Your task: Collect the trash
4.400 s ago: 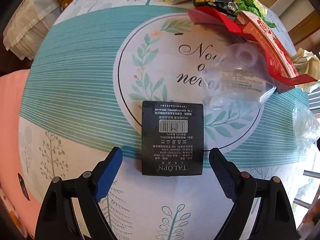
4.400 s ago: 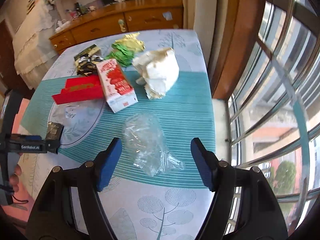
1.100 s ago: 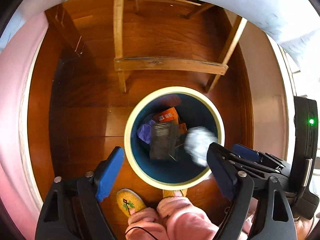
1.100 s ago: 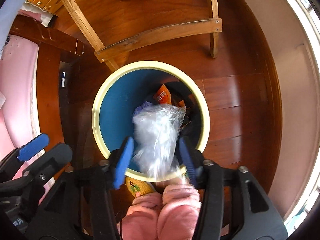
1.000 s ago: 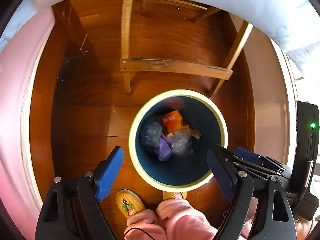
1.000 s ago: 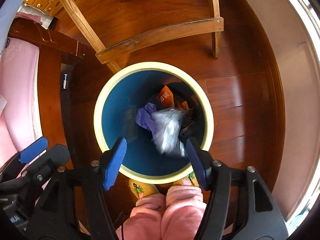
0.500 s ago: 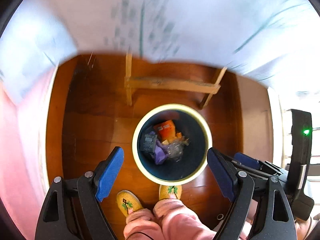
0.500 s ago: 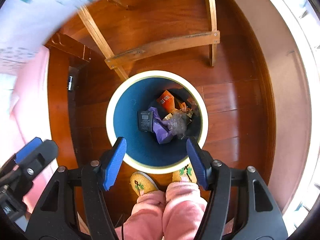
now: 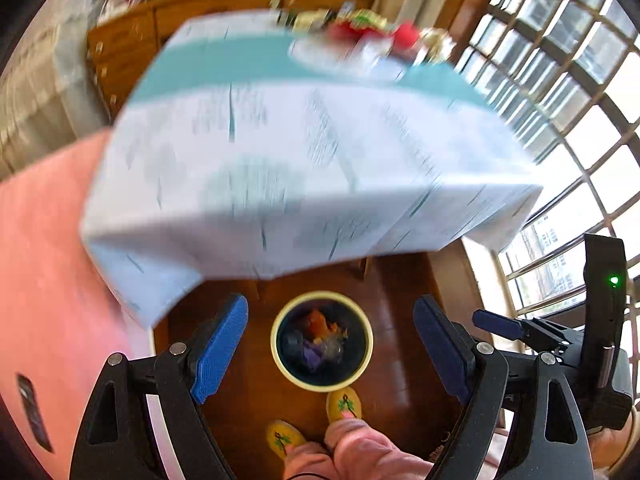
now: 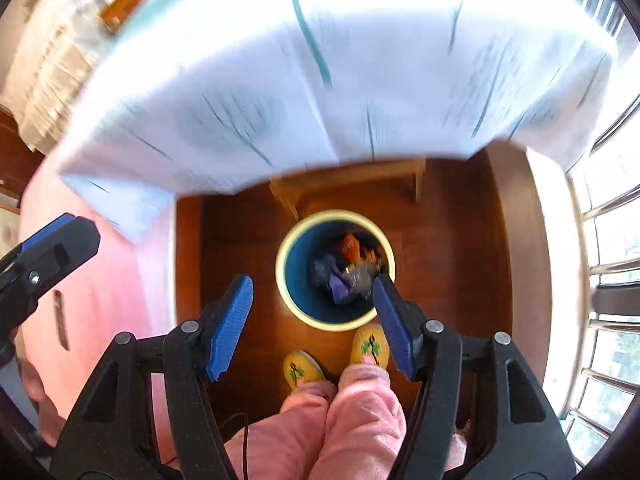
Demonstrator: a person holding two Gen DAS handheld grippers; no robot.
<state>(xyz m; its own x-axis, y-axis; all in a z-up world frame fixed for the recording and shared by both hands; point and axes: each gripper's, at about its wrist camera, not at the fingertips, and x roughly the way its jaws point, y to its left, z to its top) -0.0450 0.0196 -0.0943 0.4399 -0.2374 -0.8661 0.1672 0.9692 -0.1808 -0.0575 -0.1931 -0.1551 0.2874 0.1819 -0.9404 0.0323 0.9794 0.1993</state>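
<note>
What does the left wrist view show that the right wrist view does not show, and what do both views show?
Only the left wrist view shows the trash pile left on the far part of the table, blurred, and the right gripper's body with its green light.

Only the right wrist view shows the tip of the left gripper from the side.

Both show the round bin on the wooden floor with trash inside, the hanging tablecloth, yellow slippers, pink trouser legs, and open, empty jaws.
</note>
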